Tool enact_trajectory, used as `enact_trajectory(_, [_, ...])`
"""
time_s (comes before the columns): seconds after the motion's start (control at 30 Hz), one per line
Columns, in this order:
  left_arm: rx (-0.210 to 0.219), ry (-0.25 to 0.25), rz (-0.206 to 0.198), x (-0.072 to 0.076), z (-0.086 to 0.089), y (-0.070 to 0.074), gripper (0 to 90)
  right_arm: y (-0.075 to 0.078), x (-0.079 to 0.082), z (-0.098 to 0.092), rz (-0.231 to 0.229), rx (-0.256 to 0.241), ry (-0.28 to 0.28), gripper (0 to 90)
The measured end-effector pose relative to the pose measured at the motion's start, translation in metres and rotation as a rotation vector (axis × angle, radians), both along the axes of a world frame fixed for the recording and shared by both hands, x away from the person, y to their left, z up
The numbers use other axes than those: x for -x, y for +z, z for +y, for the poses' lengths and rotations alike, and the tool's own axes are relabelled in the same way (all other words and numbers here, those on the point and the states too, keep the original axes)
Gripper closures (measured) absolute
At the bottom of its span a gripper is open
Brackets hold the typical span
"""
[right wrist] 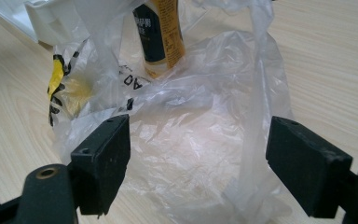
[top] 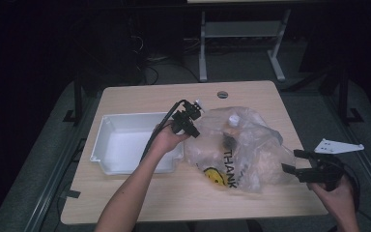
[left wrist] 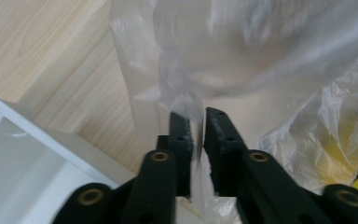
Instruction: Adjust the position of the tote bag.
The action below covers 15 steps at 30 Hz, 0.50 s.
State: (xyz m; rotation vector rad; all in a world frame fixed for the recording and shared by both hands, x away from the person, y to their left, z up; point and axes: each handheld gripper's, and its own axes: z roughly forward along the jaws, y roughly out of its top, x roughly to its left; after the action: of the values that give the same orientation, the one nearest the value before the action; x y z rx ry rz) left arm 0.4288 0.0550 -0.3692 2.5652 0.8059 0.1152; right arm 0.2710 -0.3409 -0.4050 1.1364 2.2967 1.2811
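A clear plastic bag [top: 241, 150] printed with a yellow smiley and "THANK" lies crumpled in the middle of the table. My left gripper [top: 193, 130] is at the bag's left edge, shut on a thin fold of the bag [left wrist: 242, 56] that runs up between its jaws [left wrist: 196, 116]. At the bag's right end my right gripper [top: 292, 162] stands wide open. In its own view the bag's loose film [right wrist: 191, 93] lies between and beyond the spread jaws [right wrist: 198, 140], untouched. A bottle [right wrist: 161, 32] with an orange and black label stands inside the bag.
A white plastic bin [top: 125, 121] sits left of the bag, close under my left hand; its rim [left wrist: 9, 121] shows beside the left jaws. The light wooden table [top: 174, 193] has bare room along its front edge. Dark floor and a desk frame lie beyond.
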Motion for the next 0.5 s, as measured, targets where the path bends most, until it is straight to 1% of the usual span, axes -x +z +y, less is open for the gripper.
enact_trajectory(0.07, [0.019,-0.001,-0.007,0.002,0.002,0.005,71.9,0.0,0.0,0.0,0.0,0.001,0.0,21.4])
enact_trajectory(0.1, [0.037,0.005,-0.013,0.004,0.003,0.007,69.1,0.0,0.0,0.0,0.0,0.001,0.001,21.4])
enact_trajectory(0.23, [0.055,-0.004,-0.023,0.007,0.011,0.019,59.9,0.0,0.0,0.0,0.0,-0.001,0.001,21.4])
enact_trajectory(0.4, [0.081,-0.003,-0.034,0.012,0.021,0.033,53.0,0.001,0.001,0.001,0.001,0.0,0.001,21.4])
enact_trajectory(0.5, [0.096,-0.009,-0.041,0.016,0.025,0.041,50.8,0.001,0.001,0.002,0.0,0.0,0.0,21.4])
